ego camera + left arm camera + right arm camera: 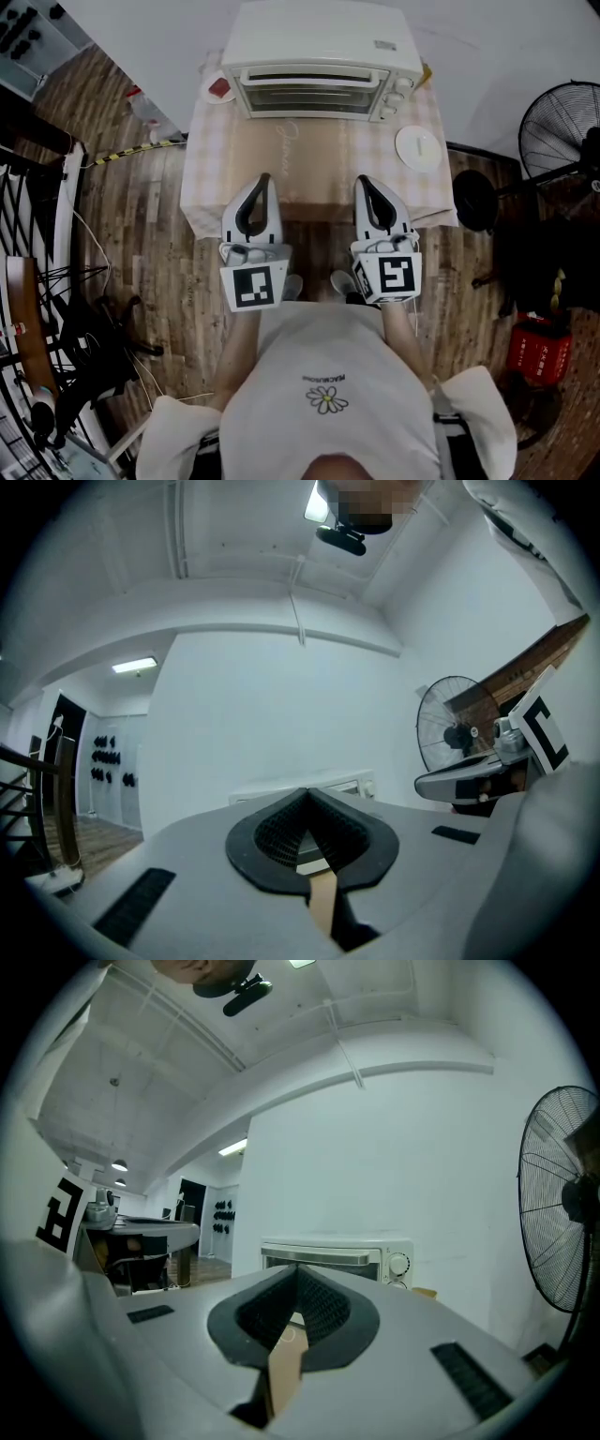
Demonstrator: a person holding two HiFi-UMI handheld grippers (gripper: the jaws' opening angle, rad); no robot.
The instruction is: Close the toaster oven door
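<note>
Desk (309, 178) under a checked cloth carries the oven (323, 56) at its far edge, centred, with the door (307, 94) shut flat against the front. Fan (561, 131) stands on the floor off the desk's right edge. The left tool (265, 178) and right tool (361, 180) hover side by side over the near edge, well apart from the oven, each with jaws closed tip to tip on nothing. A white plate (418, 147) lies near the right edge.
</note>
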